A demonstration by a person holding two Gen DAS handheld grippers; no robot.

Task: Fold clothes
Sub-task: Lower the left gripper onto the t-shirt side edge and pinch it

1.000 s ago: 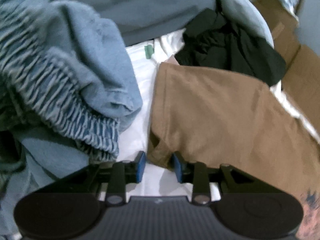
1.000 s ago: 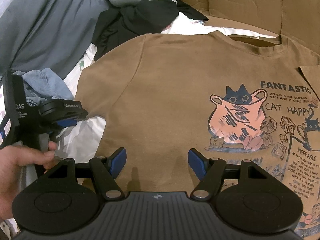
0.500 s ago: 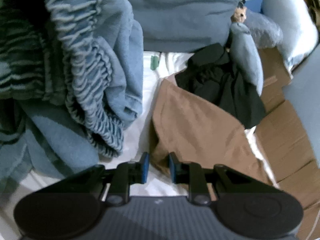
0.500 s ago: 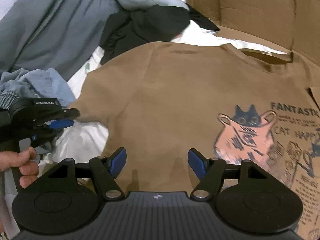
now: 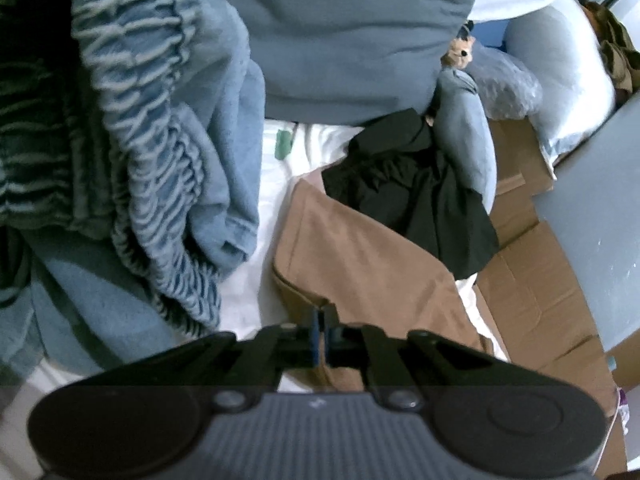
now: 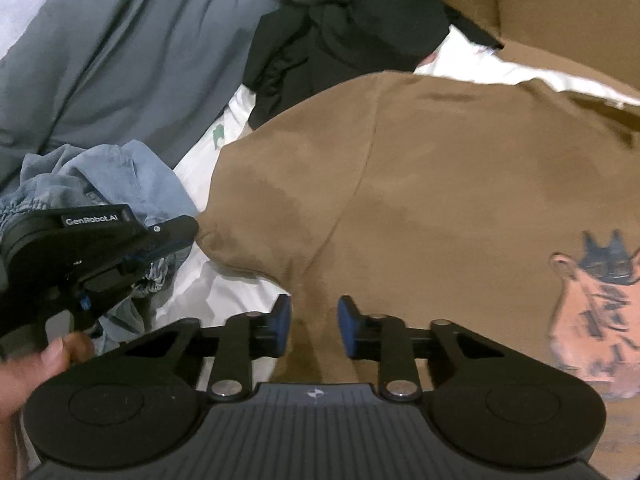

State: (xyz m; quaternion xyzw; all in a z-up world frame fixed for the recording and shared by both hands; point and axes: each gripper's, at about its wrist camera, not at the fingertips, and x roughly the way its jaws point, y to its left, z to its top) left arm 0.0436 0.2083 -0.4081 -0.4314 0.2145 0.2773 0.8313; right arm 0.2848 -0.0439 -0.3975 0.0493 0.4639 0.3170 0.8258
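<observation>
A brown T-shirt (image 6: 440, 184) with a cat print (image 6: 592, 304) lies spread on a white sheet (image 6: 224, 296). My left gripper (image 5: 321, 328) is shut on the edge of its sleeve (image 5: 352, 256). The right wrist view shows that same left gripper (image 6: 188, 232) at the sleeve tip, held by a hand (image 6: 36, 368). My right gripper (image 6: 314, 322) sits low over the shirt's side below the sleeve. Its jaws are closing, brown cloth lies between the blue pads (image 6: 282, 318), and a gap still shows.
A blue garment with an elastic band (image 5: 160, 168) is heaped left of the sleeve. A black garment (image 5: 420, 204) lies beyond the shirt, under a grey cloth (image 5: 340, 40). Flattened cardboard (image 5: 536, 304) lies to the right and a cardboard wall (image 6: 540, 4) stands behind.
The left jaws have shut on the sleeve edge. The right gripper has slid left along the shirt toward the sleeve and its jaws have narrowed a great deal.
</observation>
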